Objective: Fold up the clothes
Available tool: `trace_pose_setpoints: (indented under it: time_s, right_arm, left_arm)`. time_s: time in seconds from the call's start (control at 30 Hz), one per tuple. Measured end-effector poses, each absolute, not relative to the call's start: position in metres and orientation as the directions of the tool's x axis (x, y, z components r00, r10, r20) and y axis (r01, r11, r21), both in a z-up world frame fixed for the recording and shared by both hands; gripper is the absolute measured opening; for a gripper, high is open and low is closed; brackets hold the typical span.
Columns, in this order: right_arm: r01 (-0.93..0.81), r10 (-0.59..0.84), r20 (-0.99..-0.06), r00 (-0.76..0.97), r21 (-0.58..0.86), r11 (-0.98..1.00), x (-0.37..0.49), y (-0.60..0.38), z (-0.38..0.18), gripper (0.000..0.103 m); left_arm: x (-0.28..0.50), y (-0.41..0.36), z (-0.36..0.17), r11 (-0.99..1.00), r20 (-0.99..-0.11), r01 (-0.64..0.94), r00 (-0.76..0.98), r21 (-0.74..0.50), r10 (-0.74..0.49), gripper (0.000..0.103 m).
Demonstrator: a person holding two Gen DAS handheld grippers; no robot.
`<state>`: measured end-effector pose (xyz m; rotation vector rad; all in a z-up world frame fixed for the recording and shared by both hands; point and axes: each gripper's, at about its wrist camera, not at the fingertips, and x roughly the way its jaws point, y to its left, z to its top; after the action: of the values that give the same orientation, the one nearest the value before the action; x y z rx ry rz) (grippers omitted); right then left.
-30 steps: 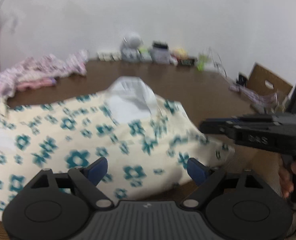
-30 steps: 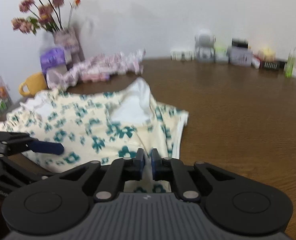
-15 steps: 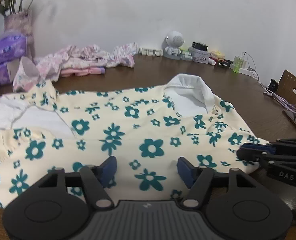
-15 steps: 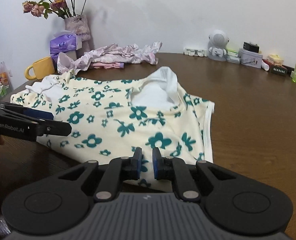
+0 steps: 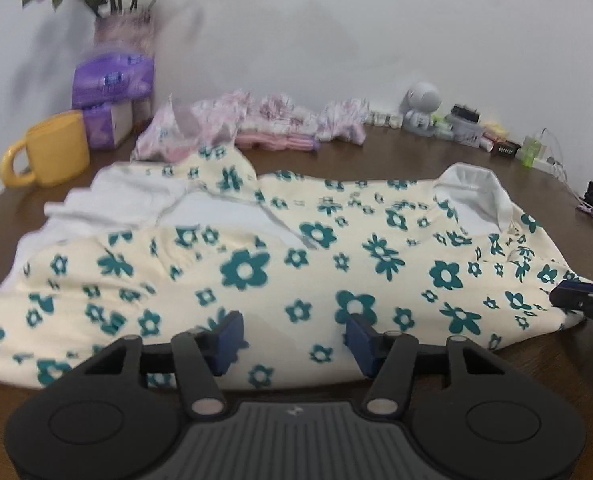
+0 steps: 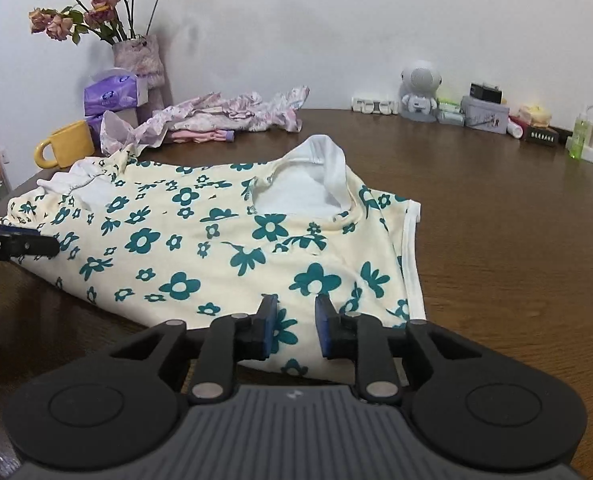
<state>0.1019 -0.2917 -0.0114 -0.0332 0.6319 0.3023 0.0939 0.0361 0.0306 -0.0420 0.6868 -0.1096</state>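
my left gripper stands about half open over the near edge of the flowered top, its jaws having just been closing, with cloth lying between the fingers but nothing pinched that i can see. my right gripper sits at the other end of that same near edge, jaws a narrow gap apart and just been opening, cloth showing in the gap, the pads not pressing on it. the top lies spread flat on the brown table, white collar ahead of the right fingers, and a loose white-lined end bunched ahead and to the left of my left fingers. the risk i see: if the left jaws close while skimming, they may catch only the upper layer, and the fold would drag the layer beneath crooked. the bunched end could fold in lumpy. with the right end let go, a pull from the left may slide the whole top toward the yellow mug.
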Motion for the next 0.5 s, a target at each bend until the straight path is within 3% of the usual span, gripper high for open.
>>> trace_pose_setpoints:
  time_s: [0.27, 0.5]
  right_arm:
    - [-0.262, 0.251, -0.595, 0.763, 0.071, 0.963, 0.104, -0.289, -0.01, 0.021]
    - [-0.262, 0.245, -0.589, 0.77, 0.057, 0.963, 0.104, -0.287, -0.011, 0.022]
  left_arm:
    - [0.078, 0.076, 0.043, 0.999, -0.588, 0.042, 0.807, -0.033, -0.053, 0.055]
    - [0.07, 0.123, 0.033, 0.999, -0.616, -0.034, 0.788, -0.041, 0.001, 0.054]
